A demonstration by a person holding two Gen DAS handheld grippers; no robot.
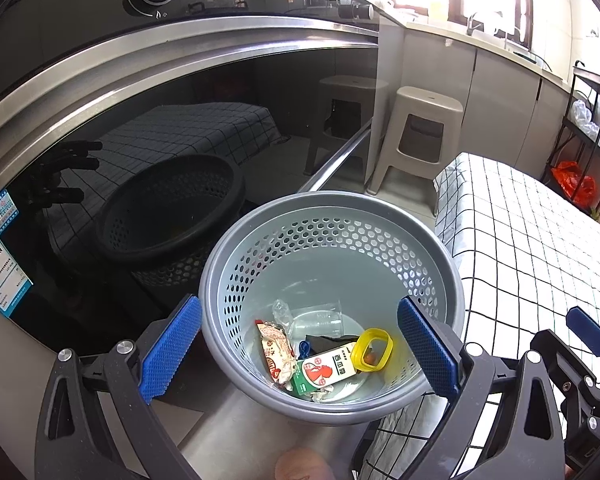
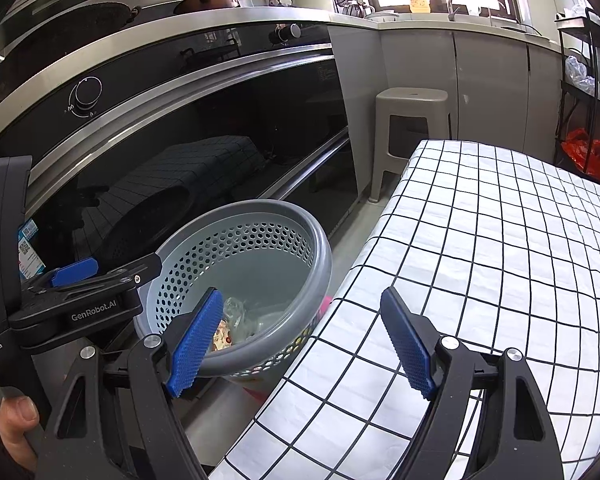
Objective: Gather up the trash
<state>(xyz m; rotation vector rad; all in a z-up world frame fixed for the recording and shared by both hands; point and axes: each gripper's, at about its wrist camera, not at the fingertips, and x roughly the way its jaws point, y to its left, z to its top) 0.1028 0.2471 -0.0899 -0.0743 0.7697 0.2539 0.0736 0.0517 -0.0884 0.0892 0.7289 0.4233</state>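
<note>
A grey perforated trash basket stands on the floor between the oven and the table; it also shows in the right wrist view. Inside lie a green and white drink carton, a snack wrapper, a clear plastic cup and a yellow ring. My left gripper is open and empty, above the basket's near rim. My right gripper is open and empty, over the gap between the basket and the table edge; it also shows at the right of the left wrist view.
A black glass oven front with a steel handle bar stands left of the basket. A table with a white checked cloth is on the right. A beige plastic stool and a black rack with an orange bag stand behind.
</note>
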